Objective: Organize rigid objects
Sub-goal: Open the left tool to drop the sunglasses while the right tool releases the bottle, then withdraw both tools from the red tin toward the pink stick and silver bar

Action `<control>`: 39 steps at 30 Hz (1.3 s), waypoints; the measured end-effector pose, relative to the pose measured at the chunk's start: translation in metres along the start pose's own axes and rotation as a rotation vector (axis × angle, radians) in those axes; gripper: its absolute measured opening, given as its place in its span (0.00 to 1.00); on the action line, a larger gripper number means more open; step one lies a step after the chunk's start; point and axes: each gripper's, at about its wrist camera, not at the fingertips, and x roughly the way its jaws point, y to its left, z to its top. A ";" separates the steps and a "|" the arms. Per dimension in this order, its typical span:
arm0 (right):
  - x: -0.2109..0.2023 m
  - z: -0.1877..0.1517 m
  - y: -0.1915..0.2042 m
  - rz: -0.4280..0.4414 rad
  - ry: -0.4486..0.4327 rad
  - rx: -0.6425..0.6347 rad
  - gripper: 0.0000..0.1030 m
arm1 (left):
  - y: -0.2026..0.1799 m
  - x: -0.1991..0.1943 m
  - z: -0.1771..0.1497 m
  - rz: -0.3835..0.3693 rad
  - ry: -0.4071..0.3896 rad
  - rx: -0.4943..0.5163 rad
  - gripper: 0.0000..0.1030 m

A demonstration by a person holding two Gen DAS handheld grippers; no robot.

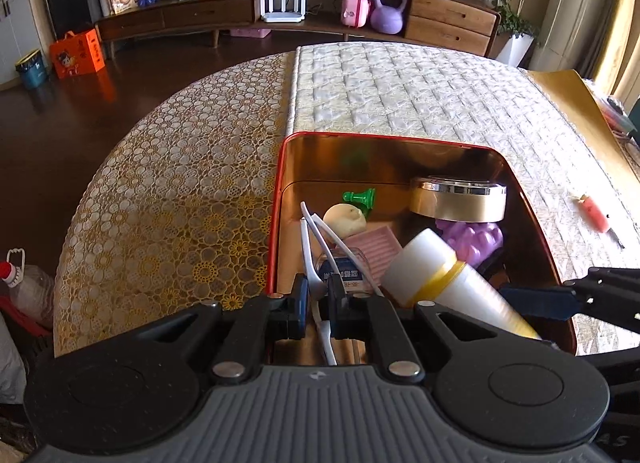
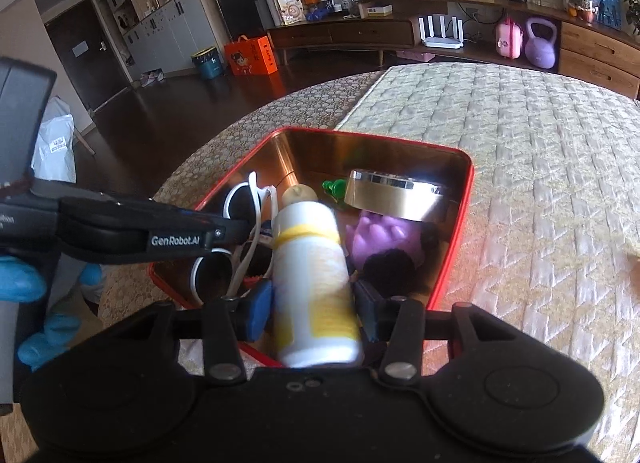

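Observation:
A red tin with a gold inside sits on the table and shows in the right wrist view too. It holds a gold round case, a green chess pawn, a purple toy, a pink pad and a cream ball. My left gripper is shut on white-framed sunglasses over the tin's near left side. My right gripper is shut on a white bottle with yellow bands, held over the tin.
A small red item lies on the quilted cloth to the right of the tin. The lace-covered table edge drops off on the left. A low sideboard stands across the floor behind.

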 end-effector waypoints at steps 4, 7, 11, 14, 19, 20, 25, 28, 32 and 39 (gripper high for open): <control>-0.008 0.001 0.001 0.005 -0.018 0.004 0.45 | -0.004 0.000 -0.001 0.022 0.002 0.015 0.10; -0.014 0.000 0.000 0.013 -0.029 0.014 0.46 | -0.007 0.000 -0.001 0.033 0.013 0.018 0.10; -0.022 -0.002 -0.002 0.018 -0.042 0.020 0.49 | -0.010 -0.004 -0.003 0.053 0.015 0.023 0.10; -0.026 -0.003 -0.004 0.021 -0.045 0.020 0.51 | -0.011 -0.008 -0.004 0.056 0.018 0.017 0.11; -0.034 -0.004 -0.007 0.012 -0.066 0.033 0.57 | -0.014 -0.017 -0.006 0.055 0.014 0.021 0.15; -0.036 -0.004 -0.007 0.010 -0.071 0.034 0.57 | -0.014 -0.019 -0.006 0.050 0.011 0.018 0.17; -0.046 -0.006 -0.009 -0.001 -0.092 0.041 0.64 | -0.020 -0.031 -0.007 0.029 -0.016 0.009 0.32; -0.055 -0.008 -0.011 -0.004 -0.108 0.043 0.68 | -0.024 -0.039 -0.009 0.017 -0.031 0.003 0.43; -0.070 -0.011 -0.011 -0.029 -0.133 0.029 0.70 | -0.033 -0.054 -0.012 0.009 -0.079 0.012 0.52; -0.096 -0.018 -0.021 -0.083 -0.153 0.051 0.78 | -0.053 -0.074 -0.013 0.000 -0.132 0.014 0.52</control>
